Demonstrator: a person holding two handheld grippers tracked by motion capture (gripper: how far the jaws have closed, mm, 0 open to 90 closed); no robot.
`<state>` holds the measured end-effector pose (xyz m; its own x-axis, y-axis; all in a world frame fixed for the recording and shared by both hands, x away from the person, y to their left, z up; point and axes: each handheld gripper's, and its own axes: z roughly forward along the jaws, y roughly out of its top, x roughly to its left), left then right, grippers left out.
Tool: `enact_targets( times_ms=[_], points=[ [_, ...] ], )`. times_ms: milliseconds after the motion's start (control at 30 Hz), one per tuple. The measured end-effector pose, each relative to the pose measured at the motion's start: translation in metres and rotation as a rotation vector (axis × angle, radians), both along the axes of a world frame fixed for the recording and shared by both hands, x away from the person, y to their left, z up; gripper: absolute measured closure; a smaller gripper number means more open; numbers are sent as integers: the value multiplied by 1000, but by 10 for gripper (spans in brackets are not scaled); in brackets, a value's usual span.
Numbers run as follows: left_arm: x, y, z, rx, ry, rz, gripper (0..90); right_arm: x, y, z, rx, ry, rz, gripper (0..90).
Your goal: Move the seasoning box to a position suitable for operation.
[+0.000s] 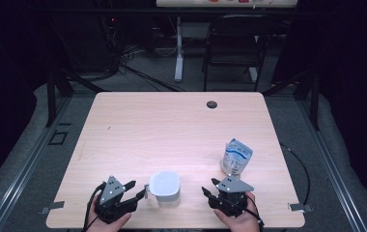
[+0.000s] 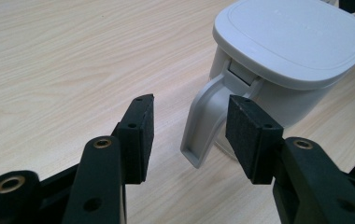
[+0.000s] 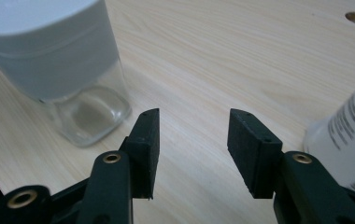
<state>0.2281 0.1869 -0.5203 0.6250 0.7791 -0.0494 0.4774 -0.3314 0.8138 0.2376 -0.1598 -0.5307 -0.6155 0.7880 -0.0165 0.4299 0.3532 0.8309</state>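
The clear, square-bodied container with a white plastic lid (image 2: 293, 39) and side handle (image 2: 203, 123) looks rigid, light and slick-walled, so the handle between the left gripper's (image 2: 189, 135) wide-open jaws suits gripping best.

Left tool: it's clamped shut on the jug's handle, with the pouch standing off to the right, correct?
Not clamped. In the left gripper view the left tool stands open, its pads clear of the jug handle, which lies between them. The pouch does stand off to the right, as the high view shows.
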Motion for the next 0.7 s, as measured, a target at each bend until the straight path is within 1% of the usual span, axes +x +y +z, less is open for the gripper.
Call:
enact_targets(
  times_ms=[100,200,233,300,333,400,467,500,567,600,700],
  points=[
    [1,1,0,-12,4,-5,527,4,7,4,15,-9,10,542],
    [2,1,1,-12,3,-16,542,8,13,8,35,-17,18,542],
    [2,1,2,-10,6,-16,545,10,14,8,42,-13,19,543],
    [3,0,2,-7,0,-18,554,12,17,7,68,-15,15,543],
    [3,0,3,-6,4,-20,555,13,18,7,76,-11,15,543],
    [4,0,4,-5,-3,-27,561,13,19,6,87,-17,15,543],
    [4,0,6,-9,-7,-25,564,13,19,2,89,-18,20,544],
    [5,0,7,-11,-6,-23,563,12,20,0,80,-7,24,544],
    [4,1,9,-24,-16,-15,563,12,21,-3,66,-9,26,545],
    [4,1,11,-29,-28,-6,557,11,21,-4,61,-5,27,545],
    [6,4,15,-49,-32,3,530,11,21,-6,55,-5,32,546]
  ],
)
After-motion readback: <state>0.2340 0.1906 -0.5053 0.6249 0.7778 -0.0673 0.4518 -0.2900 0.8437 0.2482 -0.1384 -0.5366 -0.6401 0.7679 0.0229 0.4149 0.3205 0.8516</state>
